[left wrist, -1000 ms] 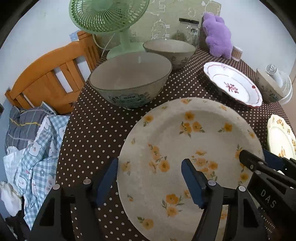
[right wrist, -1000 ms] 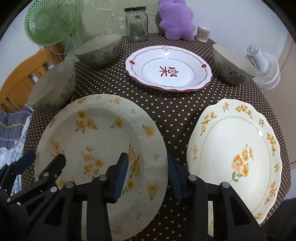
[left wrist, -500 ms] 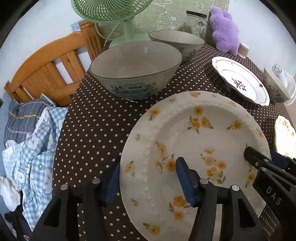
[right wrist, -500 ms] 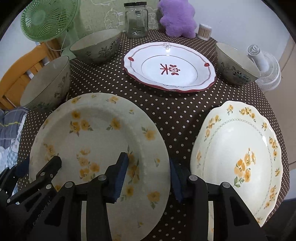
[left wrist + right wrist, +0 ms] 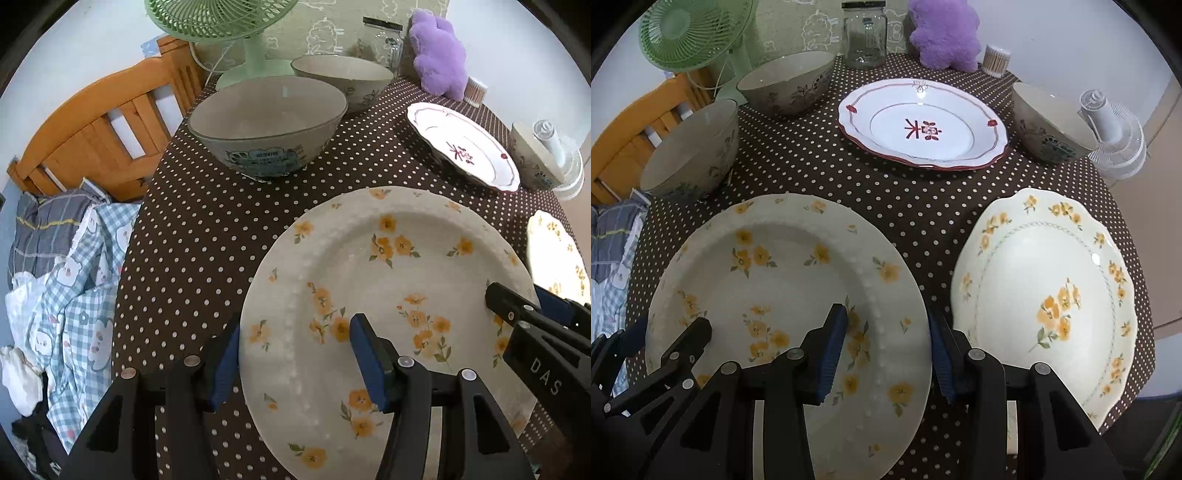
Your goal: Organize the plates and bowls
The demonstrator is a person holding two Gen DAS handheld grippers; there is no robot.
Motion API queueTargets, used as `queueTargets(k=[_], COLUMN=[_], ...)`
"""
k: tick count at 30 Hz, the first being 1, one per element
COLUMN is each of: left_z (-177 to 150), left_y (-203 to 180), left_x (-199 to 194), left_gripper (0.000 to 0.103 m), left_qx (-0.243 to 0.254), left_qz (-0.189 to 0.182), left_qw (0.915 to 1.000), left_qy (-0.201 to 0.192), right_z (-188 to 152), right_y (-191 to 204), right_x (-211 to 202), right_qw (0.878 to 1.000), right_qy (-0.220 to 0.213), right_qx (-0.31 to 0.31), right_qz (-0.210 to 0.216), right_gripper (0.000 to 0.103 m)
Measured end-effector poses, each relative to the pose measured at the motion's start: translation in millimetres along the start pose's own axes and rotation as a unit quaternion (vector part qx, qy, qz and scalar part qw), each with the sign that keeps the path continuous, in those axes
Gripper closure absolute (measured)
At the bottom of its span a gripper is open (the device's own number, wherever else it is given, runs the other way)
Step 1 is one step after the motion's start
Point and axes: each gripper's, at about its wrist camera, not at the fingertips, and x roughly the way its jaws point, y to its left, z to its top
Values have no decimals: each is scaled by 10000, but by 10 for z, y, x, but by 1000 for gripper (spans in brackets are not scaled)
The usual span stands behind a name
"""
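Polka-dot brown cloth [image 5: 886, 192] covers a table bearing three bowls, a red-rimmed plate [image 5: 923, 125], a scalloped plate [image 5: 1045, 295] and a beaded plate [image 5: 775, 266] with orange flowers. Left gripper [image 5: 295, 354] straddles the beaded plate's left rim, jaws wide, one finger outside the edge and one over the well. Right gripper [image 5: 886, 343] straddles its right rim likewise, jaws wide; contact cannot be told.
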Motion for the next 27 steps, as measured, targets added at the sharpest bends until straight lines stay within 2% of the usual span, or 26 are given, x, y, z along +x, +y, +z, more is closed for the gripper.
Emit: queueTargets(k=[9, 14, 27], left_z=[14, 23, -4], left_y=[-71, -134, -620], left_x=[-219, -348, -575], left_gripper=[45, 45, 45], left_qx=[89, -19, -59], left_qz=[-48, -35, 75], left_qw=[9994, 9989, 9975], left_qy=[-319, -469, -704], right_z=[-57, -53, -2], right_y=[-104, -204, -720], right_x=[-223, -359, -509], right_qw=[9998, 9994, 9985], right_qy=[-174, -335, -502], right_qx=[132, 73, 52], right_qz=[-21, 45, 200], right_gripper=[56, 56, 56])
